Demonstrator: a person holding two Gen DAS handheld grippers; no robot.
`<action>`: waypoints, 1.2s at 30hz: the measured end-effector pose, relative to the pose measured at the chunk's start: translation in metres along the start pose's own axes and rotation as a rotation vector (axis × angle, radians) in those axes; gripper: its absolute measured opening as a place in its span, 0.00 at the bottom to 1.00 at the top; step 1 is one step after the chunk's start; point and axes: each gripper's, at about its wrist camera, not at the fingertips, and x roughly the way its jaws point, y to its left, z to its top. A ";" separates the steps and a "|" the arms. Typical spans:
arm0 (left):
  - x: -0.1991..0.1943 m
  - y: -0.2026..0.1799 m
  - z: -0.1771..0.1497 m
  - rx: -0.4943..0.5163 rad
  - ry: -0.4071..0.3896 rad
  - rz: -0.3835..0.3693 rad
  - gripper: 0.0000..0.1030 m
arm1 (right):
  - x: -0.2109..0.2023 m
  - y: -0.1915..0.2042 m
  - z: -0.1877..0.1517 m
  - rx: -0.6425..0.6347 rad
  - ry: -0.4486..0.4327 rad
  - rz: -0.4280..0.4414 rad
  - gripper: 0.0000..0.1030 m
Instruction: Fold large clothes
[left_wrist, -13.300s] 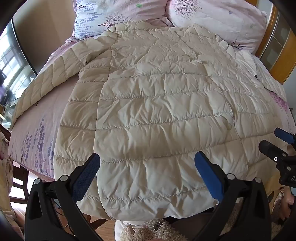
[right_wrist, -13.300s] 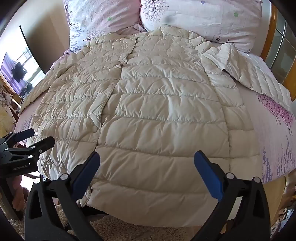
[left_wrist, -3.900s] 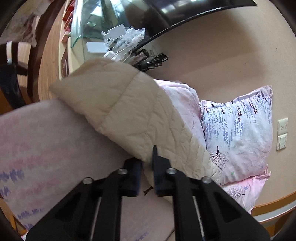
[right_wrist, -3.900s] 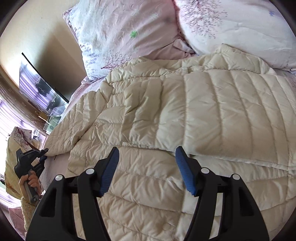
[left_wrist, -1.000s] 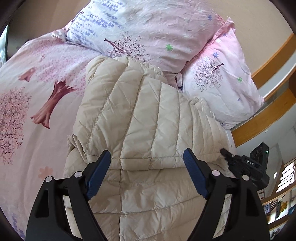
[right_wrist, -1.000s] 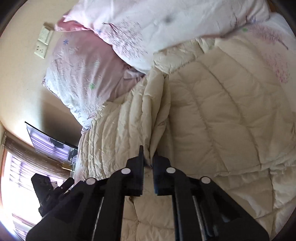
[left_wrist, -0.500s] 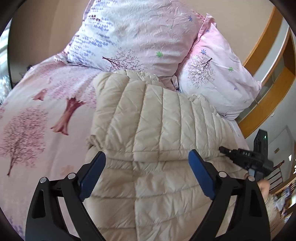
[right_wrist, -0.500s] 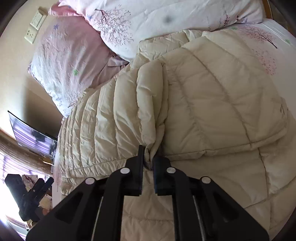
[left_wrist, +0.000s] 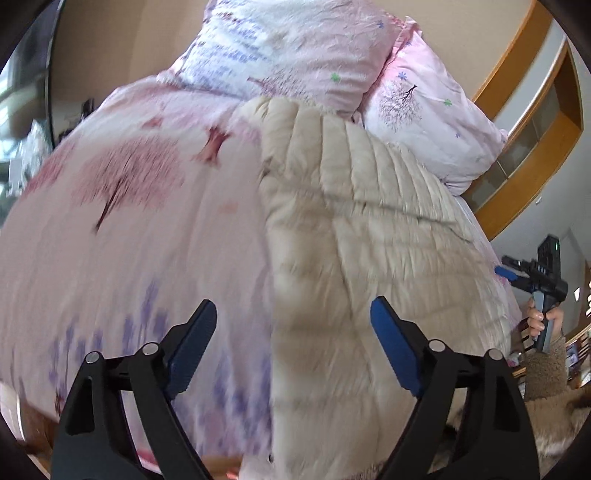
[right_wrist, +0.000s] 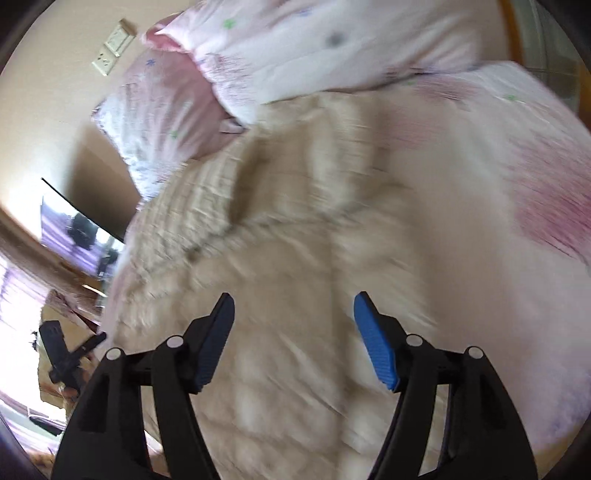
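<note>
Lay lengthwise on the pink floral bedspread (left_wrist: 129, 240), the folded cream quilted jacket (left_wrist: 369, 229), collar end by the pillows (left_wrist: 295, 48), with left gripper (left_wrist: 291, 343) and right gripper (right_wrist: 293, 338) both spread and empty above it; no legible writing, right view motion-blurred.

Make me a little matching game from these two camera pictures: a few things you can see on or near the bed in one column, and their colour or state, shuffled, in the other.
Column 1
1. cream quilted puffer jacket
2. pink tree-print bedsheet
3. left gripper
4. wall socket plate

Column 2
A. open, holding nothing
B. white, on the beige wall
C. folded narrow, lying lengthwise on the bed
D. spread under the jacket

Pairs: 1-C, 2-D, 3-A, 4-B
</note>
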 end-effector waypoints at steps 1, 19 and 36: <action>-0.002 0.004 -0.006 -0.015 0.007 -0.012 0.80 | -0.006 -0.011 -0.008 0.013 0.005 -0.007 0.66; -0.004 -0.011 -0.064 -0.065 0.108 -0.228 0.58 | -0.023 -0.064 -0.096 0.105 0.216 0.155 0.62; 0.002 -0.025 -0.079 -0.083 0.155 -0.243 0.10 | -0.027 -0.030 -0.112 0.005 0.208 0.271 0.13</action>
